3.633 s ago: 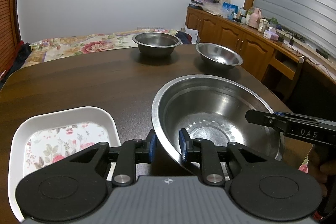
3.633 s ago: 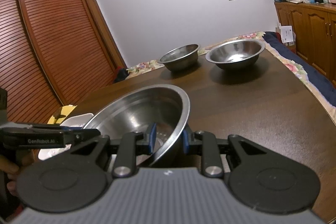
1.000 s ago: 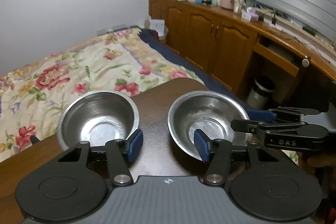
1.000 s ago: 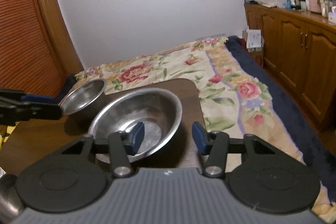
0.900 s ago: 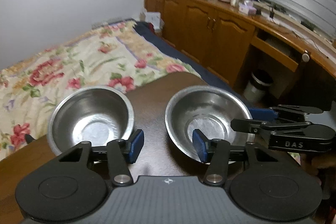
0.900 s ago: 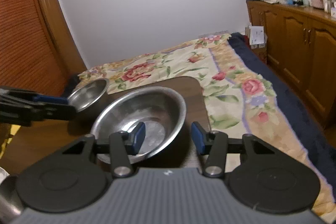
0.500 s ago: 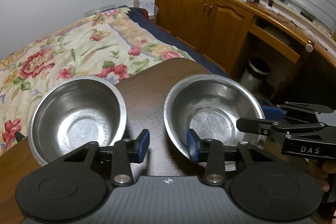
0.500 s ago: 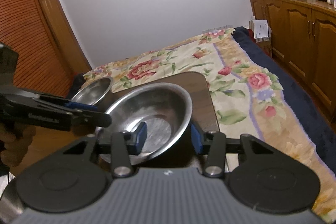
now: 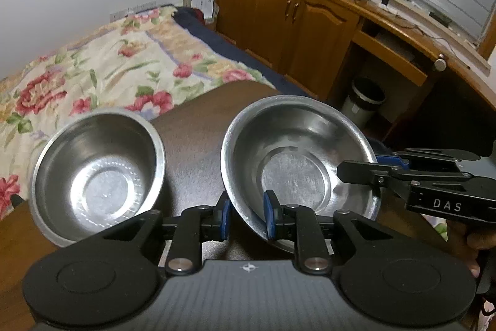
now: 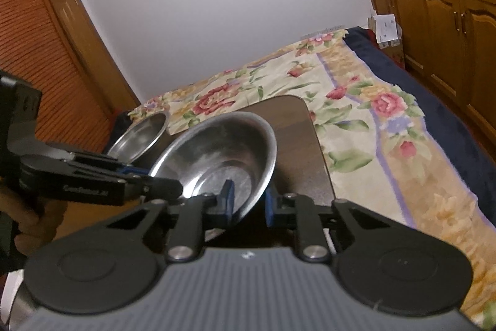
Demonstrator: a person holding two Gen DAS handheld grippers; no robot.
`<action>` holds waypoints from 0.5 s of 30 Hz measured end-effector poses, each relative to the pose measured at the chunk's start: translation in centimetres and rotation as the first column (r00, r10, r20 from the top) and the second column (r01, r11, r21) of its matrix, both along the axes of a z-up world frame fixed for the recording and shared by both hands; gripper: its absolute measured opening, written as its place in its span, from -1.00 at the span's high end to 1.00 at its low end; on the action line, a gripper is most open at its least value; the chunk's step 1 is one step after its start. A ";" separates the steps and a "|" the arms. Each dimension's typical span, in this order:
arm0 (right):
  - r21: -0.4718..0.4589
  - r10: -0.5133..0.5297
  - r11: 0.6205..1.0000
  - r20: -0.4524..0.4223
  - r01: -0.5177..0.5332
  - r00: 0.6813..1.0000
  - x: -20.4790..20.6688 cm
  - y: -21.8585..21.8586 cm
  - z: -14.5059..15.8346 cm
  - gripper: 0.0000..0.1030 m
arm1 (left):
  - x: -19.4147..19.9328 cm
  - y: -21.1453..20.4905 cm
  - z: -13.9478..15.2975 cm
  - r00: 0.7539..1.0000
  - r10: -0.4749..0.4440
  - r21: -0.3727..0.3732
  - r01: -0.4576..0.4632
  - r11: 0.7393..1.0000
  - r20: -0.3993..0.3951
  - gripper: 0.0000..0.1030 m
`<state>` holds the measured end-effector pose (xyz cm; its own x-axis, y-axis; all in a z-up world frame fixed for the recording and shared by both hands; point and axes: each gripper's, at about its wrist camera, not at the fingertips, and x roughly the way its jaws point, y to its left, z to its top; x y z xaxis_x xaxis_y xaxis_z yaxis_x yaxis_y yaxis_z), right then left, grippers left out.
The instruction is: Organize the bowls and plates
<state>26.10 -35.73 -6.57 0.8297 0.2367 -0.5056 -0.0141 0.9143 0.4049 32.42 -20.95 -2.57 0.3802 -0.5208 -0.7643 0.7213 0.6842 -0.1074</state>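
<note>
At the far corner of the table [image 9: 198, 129], beside the flowered bedspread [image 9: 102, 67], I've got both tools on the same wide steel bowl [image 9: 294, 166]; my left gripper [image 9: 246, 214] has just been closing and now pinches the near rim, one blue pad inside the wall and one outside; my right gripper [image 10: 248, 200] has just been closing too and clamps the rim on the bowl's opposite side, so the load is shared and the slippery metal can't swing; the bowl tips up off the wood in the right wrist view, which I read as the start of a two-handed lift; the smaller deep bowl [image 9: 96, 176] sits just beside it toward the table's left edge, untouched, and looks to me like the next one to nest; thin rims like this can slide out of the pads if I tilt too far.
</note>
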 end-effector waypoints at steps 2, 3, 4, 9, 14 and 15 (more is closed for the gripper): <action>-0.006 0.001 1.000 0.013 -0.001 1.000 -0.4 0.2 0.7 0.58 | -0.6 0.2 0.9 1.000 0.000 -0.008 0.000 1.000 0.019 0.55; -0.012 0.000 1.000 0.019 0.000 1.000 -0.6 0.4 1.1 0.58 | -0.9 0.4 1.5 1.000 0.002 -0.015 -0.001 1.000 0.029 0.55; -0.018 -0.001 1.000 0.027 0.001 1.000 -0.8 0.6 1.5 0.58 | -1.1 0.6 1.9 0.999 0.003 -0.022 -0.002 1.000 0.037 0.55; -0.034 -0.003 0.999 0.067 0.006 0.998 -1.9 1.2 3.8 0.58 | -3.0 1.8 4.4 0.997 0.001 -0.045 0.003 0.999 0.080 0.54; -0.045 -0.008 0.999 0.091 0.013 0.996 -3.0 1.9 5.5 0.58 | -4.8 3.0 6.4 0.993 0.002 -0.066 0.006 0.998 0.118 0.54; -0.045 -0.010 0.999 0.096 0.014 0.995 -3.3 2.1 5.8 0.58 | -5.2 3.2 6.7 0.992 0.001 -0.070 0.008 0.998 0.126 0.53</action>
